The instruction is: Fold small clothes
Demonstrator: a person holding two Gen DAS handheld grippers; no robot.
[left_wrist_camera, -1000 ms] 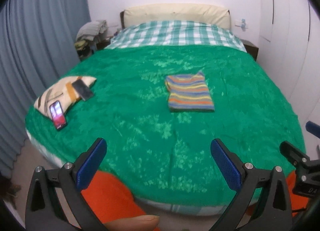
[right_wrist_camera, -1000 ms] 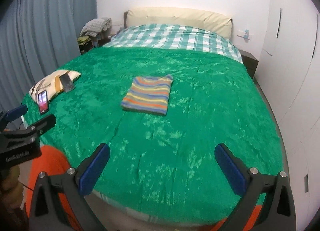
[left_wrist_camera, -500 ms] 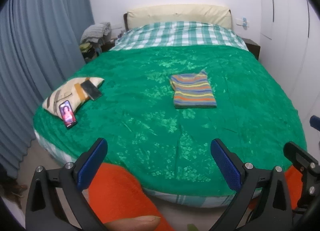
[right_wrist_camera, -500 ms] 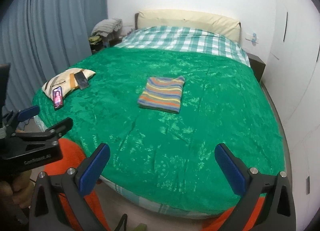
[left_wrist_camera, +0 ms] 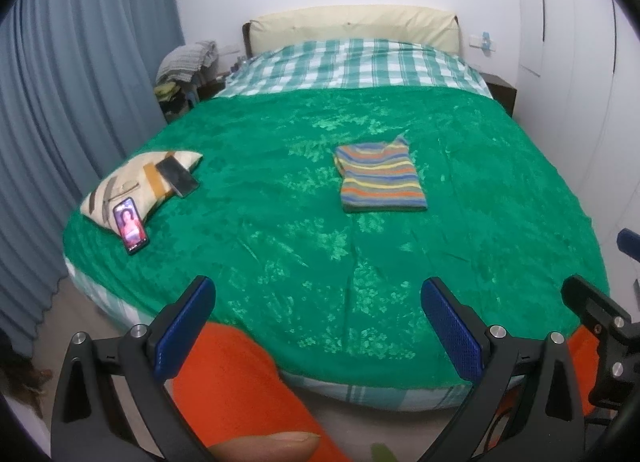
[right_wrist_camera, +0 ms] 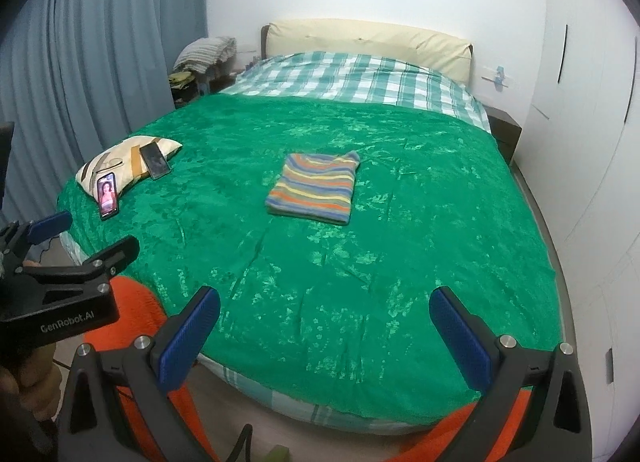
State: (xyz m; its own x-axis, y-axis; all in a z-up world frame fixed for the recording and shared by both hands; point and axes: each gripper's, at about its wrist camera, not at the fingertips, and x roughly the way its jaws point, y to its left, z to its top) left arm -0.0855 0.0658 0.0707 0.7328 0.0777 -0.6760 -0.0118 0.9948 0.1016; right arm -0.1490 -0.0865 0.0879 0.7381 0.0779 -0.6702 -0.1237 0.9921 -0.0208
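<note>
A folded striped garment point(left_wrist_camera: 380, 178) lies flat in the middle of the green bedspread point(left_wrist_camera: 280, 246); it also shows in the right wrist view point(right_wrist_camera: 314, 188). My left gripper point(left_wrist_camera: 316, 302) is open and empty, held off the foot of the bed, far from the garment. My right gripper point(right_wrist_camera: 324, 312) is open and empty too, also off the bed's foot edge. The left gripper's body point(right_wrist_camera: 60, 282) shows at the left of the right wrist view.
A small pillow point(left_wrist_camera: 136, 182) with two phones point(left_wrist_camera: 130, 224) lies at the bed's left edge. Grey curtains point(left_wrist_camera: 60, 122) hang at left, white wardrobe doors point(right_wrist_camera: 592, 122) at right. The person's orange trousers point(left_wrist_camera: 240, 390) are below the grippers.
Both grippers have drawn back from the bed, so the bed and the folded garment look farther away. Both stay open and empty.
</note>
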